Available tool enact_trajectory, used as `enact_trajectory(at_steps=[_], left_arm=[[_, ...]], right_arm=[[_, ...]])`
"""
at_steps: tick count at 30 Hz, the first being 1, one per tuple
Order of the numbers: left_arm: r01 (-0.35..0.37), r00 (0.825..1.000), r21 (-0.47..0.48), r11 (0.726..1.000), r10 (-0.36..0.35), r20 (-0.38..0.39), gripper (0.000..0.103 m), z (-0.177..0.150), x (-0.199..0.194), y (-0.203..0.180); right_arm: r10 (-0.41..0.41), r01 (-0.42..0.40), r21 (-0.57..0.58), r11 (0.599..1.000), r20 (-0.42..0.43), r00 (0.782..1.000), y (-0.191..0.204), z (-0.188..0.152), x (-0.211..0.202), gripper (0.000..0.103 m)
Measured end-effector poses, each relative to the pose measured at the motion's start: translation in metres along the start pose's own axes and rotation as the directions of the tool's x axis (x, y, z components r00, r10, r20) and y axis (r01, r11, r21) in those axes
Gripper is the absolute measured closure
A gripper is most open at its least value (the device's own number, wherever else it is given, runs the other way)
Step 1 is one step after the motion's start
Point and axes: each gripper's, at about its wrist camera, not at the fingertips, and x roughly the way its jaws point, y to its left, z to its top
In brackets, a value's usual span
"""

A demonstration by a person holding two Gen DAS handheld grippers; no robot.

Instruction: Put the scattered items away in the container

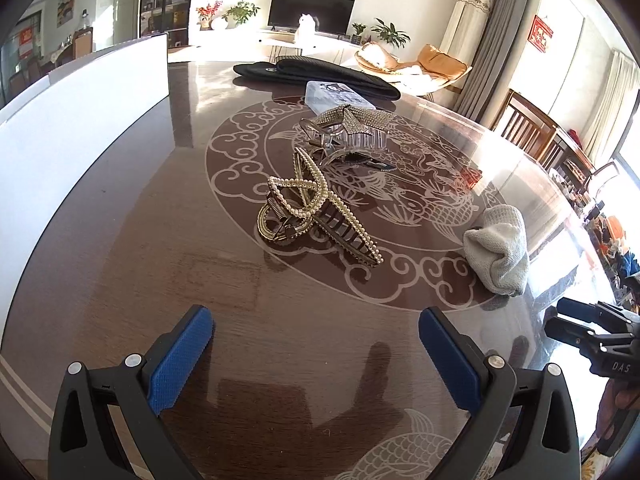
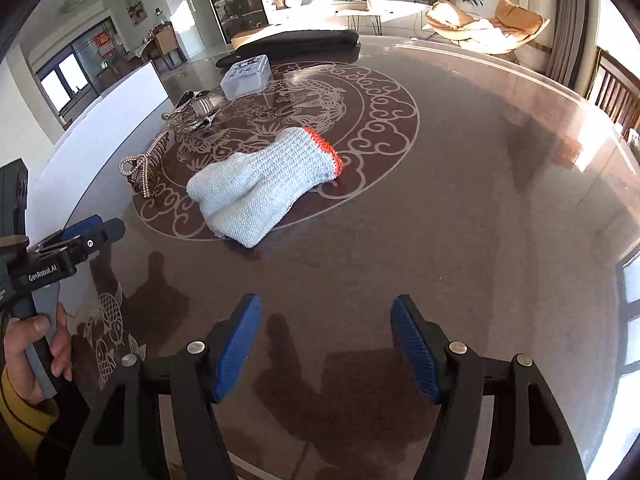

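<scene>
A pearl-trimmed hair claw (image 1: 316, 216) lies on the dark round table ahead of my left gripper (image 1: 316, 324), which is open and holds nothing. Behind it rests a clear claw clip with a rhinestone bow (image 1: 344, 136). A white knitted glove with an orange cuff (image 2: 264, 184) lies in front of my right gripper (image 2: 326, 312), also open with nothing between the fingers. The same glove (image 1: 498, 252) shows at the right of the left wrist view. A white container wall (image 1: 80, 120) stands at the left; its inside is hidden. The pearl claw (image 2: 146, 172) and the bow clip (image 2: 196, 114) sit left of the glove.
A small clear plastic box (image 2: 246, 74) and a black flat pouch (image 1: 316, 74) lie at the far side of the table. A hand with a yellow sleeve (image 2: 24, 356) holds the left gripper's handle. Wooden chairs (image 1: 532, 128) stand past the right rim.
</scene>
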Motion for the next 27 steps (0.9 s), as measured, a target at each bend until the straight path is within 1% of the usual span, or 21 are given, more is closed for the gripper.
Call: enact_trajectory(at_steps=[2, 5, 8, 13, 19, 20, 22, 23, 25, 26, 27], left_arm=[[0.001, 1.000, -0.001, 1.000, -0.001, 0.000, 0.000, 0.000, 0.000, 0.000], [0.003, 1.000, -0.002, 1.000, -0.003, 0.001, 0.000, 0.000, 0.001, 0.000], [0.003, 1.000, -0.002, 1.000, -0.003, 0.001, 0.000, 0.000, 0.000, 0.000], [0.003, 1.000, -0.002, 1.000, -0.003, 0.001, 0.000, 0.000, 0.000, 0.000], [0.003, 1.000, -0.002, 1.000, -0.003, 0.000, 0.000, 0.000, 0.000, 0.000], [0.008, 1.000, -0.004, 1.000, -0.008, 0.001, 0.000, 0.000, 0.000, 0.001], [0.043, 0.999, -0.023, 0.999, -0.043, 0.010, 0.000, -0.001, -0.002, 0.006], [0.075, 0.997, -0.044, 0.996, -0.074, 0.020, 0.000, -0.001, -0.004, 0.011], [0.150, 0.988, -0.105, 0.983, -0.146, 0.043, 0.000, -0.002, -0.009, 0.024], [0.175, 0.984, -0.141, 0.974, -0.170, 0.052, 0.000, -0.002, -0.010, 0.030], [0.181, 0.983, -0.176, 0.968, -0.174, 0.053, 0.000, 0.000, -0.011, 0.034]], right_arm=[[-0.035, 0.035, -0.004, 0.999, 0.014, 0.999, 0.001, -0.010, -0.003, 0.034], [-0.036, 0.034, 0.033, 0.999, 0.043, 0.998, -0.001, -0.016, -0.005, 0.034], [-0.054, 0.052, 0.053, 0.997, 0.046, 0.997, 0.000, -0.015, -0.004, 0.032], [-0.127, 0.126, 0.014, 0.992, 0.044, 0.991, 0.012, -0.015, -0.002, 0.032], [-0.150, 0.146, 0.048, 0.988, 0.104, 0.983, 0.014, -0.022, -0.004, 0.032], [-0.154, 0.149, 0.049, 0.988, 0.103, 0.983, 0.014, -0.022, -0.004, 0.032], [-0.156, 0.151, 0.064, 0.986, 0.087, 0.984, 0.014, -0.019, -0.003, 0.032], [-0.162, 0.157, 0.064, 0.986, 0.081, 0.983, 0.015, -0.018, -0.003, 0.031], [-0.167, 0.161, 0.071, 0.984, 0.091, 0.982, 0.016, -0.018, -0.002, 0.029], [-0.172, 0.165, 0.073, 0.984, 0.104, 0.980, 0.017, -0.019, -0.002, 0.029], [-0.173, 0.165, 0.079, 0.983, 0.112, 0.979, 0.017, -0.020, -0.003, 0.029]])
